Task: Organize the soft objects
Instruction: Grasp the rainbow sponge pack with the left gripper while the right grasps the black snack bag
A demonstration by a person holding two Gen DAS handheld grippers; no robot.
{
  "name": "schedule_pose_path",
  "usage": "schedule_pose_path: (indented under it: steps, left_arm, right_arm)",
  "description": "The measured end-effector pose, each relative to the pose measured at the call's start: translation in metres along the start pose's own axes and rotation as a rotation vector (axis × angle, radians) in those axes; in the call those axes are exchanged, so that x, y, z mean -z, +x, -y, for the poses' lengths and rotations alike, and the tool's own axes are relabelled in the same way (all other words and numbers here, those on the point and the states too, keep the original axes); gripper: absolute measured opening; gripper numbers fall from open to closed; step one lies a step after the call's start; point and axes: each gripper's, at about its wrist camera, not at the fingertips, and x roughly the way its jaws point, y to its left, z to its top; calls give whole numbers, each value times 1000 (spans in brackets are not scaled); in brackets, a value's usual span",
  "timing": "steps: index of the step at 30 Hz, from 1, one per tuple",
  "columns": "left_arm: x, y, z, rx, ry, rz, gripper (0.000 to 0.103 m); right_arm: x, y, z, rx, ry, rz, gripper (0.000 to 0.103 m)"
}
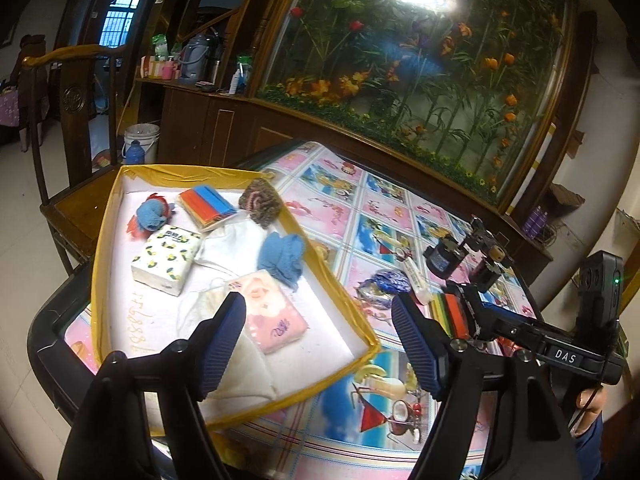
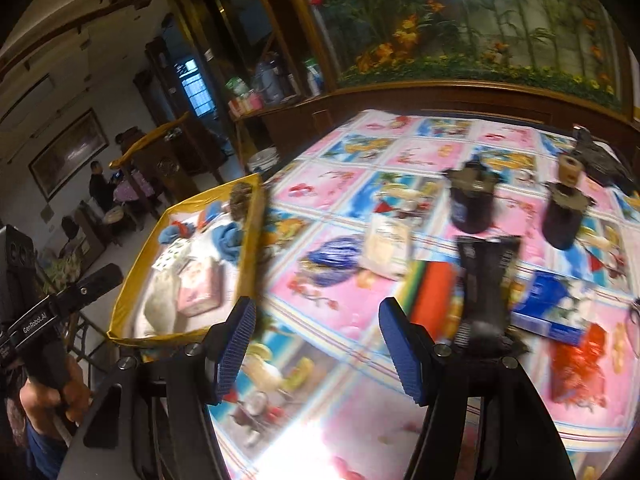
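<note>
A yellow-rimmed white box (image 1: 105,240) sits at the table's left and holds soft things: a pink tissue pack (image 1: 272,310), a lemon-print tissue pack (image 1: 166,260), a blue knit piece (image 1: 282,254), a brown knit pad (image 1: 260,202), a rainbow sponge (image 1: 208,204), a blue-red knit toy (image 1: 152,214) and white cloth (image 1: 236,242). My left gripper (image 1: 320,344) is open and empty over the box's near right corner. My right gripper (image 2: 316,348) is open and empty over the tablecloth. A second rainbow sponge (image 2: 430,294) lies right of the right gripper, with a crumpled blue foil wrapper (image 2: 332,258) beyond it.
On the patterned tablecloth (image 2: 332,184) lie a white packet (image 2: 386,250), two dark motor-like parts (image 2: 472,200) (image 2: 564,212), a black tube (image 2: 486,280), a blue box (image 2: 554,308) and a red mesh piece (image 2: 580,364). A wooden chair (image 1: 76,92) stands left of the table. A cabinet with a flower panel (image 1: 420,60) stands behind.
</note>
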Motion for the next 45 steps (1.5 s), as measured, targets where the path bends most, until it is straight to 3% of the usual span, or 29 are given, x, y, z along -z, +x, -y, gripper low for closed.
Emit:
schedule_pose_path:
  steps: [7, 10, 15, 20, 28, 39, 40, 41, 42, 43, 45]
  left_arm:
    - [5, 13, 35, 40, 60, -48, 78]
    - [8, 28, 53, 76, 80, -83, 78]
    - [13, 69, 95, 175, 110, -201, 84]
    - [28, 116, 141, 218, 160, -322, 84]
    - [39, 164, 184, 186, 227, -382, 83]
    - [42, 227, 193, 113, 241, -419, 83]
    - [42, 227, 192, 99, 250, -398, 79]
    - [43, 226, 192, 73, 266, -389, 64]
    - [43, 224, 192, 62, 285, -382, 57]
    - [44, 222, 190, 67, 291, -386, 41]
    - [48, 209, 180, 88, 273, -388, 41]
  right_arm:
    - [-4, -48, 87, 99, 218, 136, 71]
    - [-5, -59, 109, 87, 315, 165, 76]
    - [-5, -60, 114, 95, 353, 160, 76]
    - [-3, -57, 118, 76, 406, 145, 76]
    - [0, -59, 127, 47, 460, 146, 76]
    - [0, -63, 122, 24, 448, 150, 76]
    - [0, -62, 122, 29, 447, 149, 76]
    - [0, -62, 123, 34, 448, 149, 76]
    - [0, -62, 123, 40, 449, 151, 76]
    - [0, -62, 124, 49, 445, 152, 76]
    - [-1, -60, 121, 89, 422, 147, 76]
